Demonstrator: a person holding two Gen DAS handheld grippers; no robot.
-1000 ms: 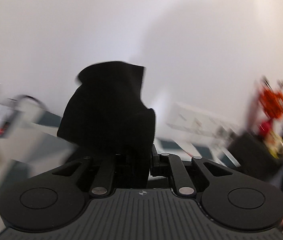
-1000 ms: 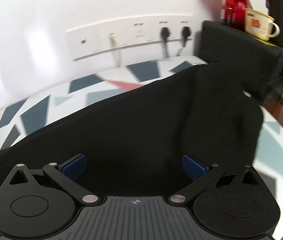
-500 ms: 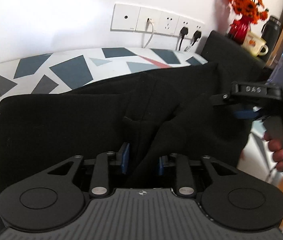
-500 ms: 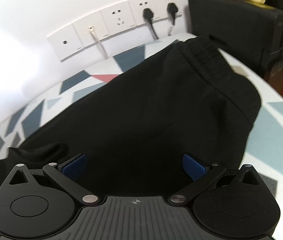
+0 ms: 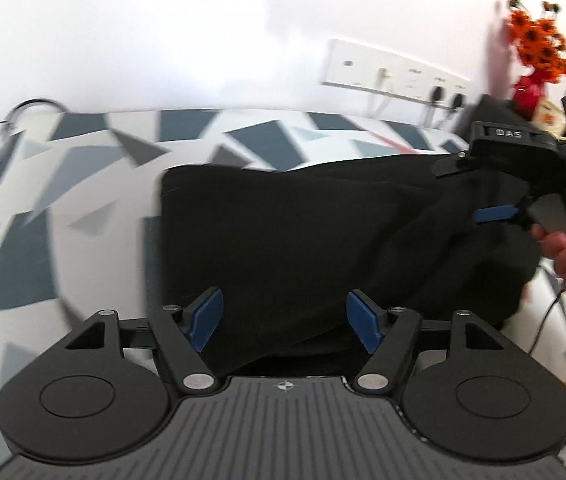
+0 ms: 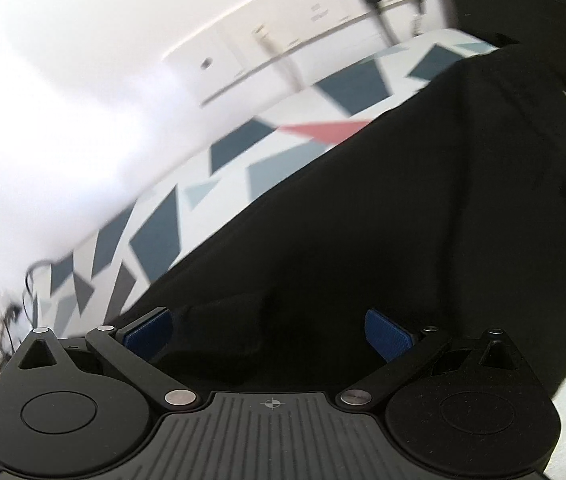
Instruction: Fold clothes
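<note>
A black garment lies folded on the patterned table, its left edge straight. My left gripper hovers over the near edge of the garment. Its jaws are opening, and the blue pads stand apart without pressing the cloth beneath them. At the right of the left wrist view, a hand holds my right gripper over the garment's right end. Seen from the right wrist, the right gripper is open just above the garment, gripping nothing.
A white socket strip with plugged cables runs along the wall behind the table. At the right stand orange flowers in a red vase on a black box. Cables and clutter lie at the far left.
The left gripper held a fold of black cloth up against the wall, brought it down onto the garment, then spread its jaws and let go. The right gripper stayed open while its view tilted.
</note>
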